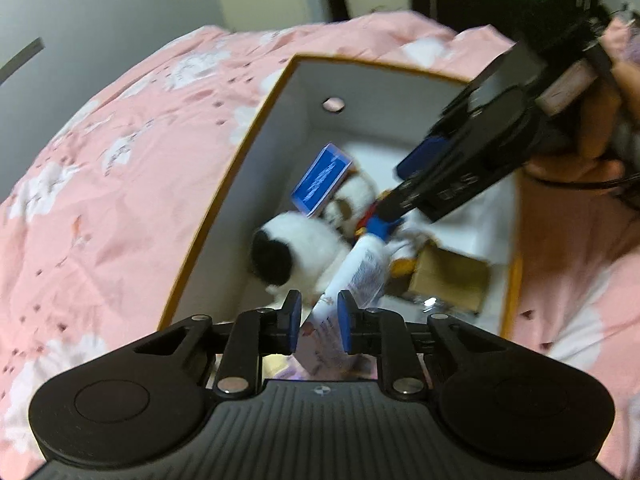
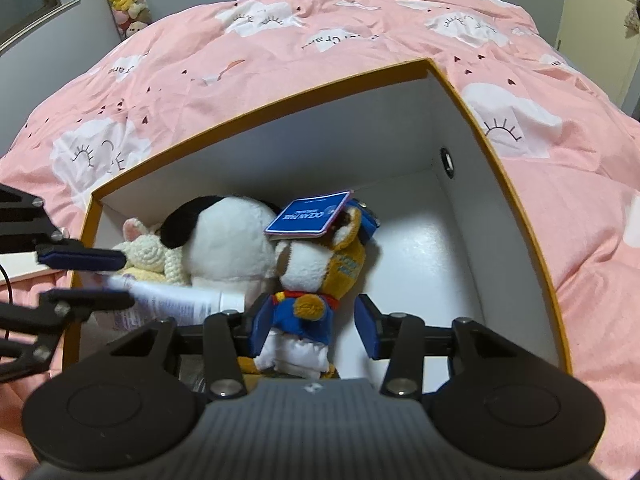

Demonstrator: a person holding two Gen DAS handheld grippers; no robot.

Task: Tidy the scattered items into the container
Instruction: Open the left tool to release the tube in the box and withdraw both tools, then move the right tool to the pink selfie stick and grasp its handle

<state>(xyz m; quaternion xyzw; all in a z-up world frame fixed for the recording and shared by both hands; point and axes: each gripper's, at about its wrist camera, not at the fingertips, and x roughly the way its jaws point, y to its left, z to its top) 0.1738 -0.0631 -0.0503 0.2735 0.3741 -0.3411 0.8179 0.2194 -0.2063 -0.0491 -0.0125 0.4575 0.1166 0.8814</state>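
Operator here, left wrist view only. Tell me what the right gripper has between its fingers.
Observer: The right gripper straddles a plush toy in blue clothes; only one pad looks to be touching it.
Operator: Report what lies behind the black-and-white plush.
Observer: A cream crocheted toy, tucked against the box wall.
Operator: Read the blue booklet.
Observer: The blue booklet says Ocean Park, upside down, resting on the plush toys.

Bed (image 2: 280,64) w/ pink duvet, open box (image 2: 516,200) on it — upright
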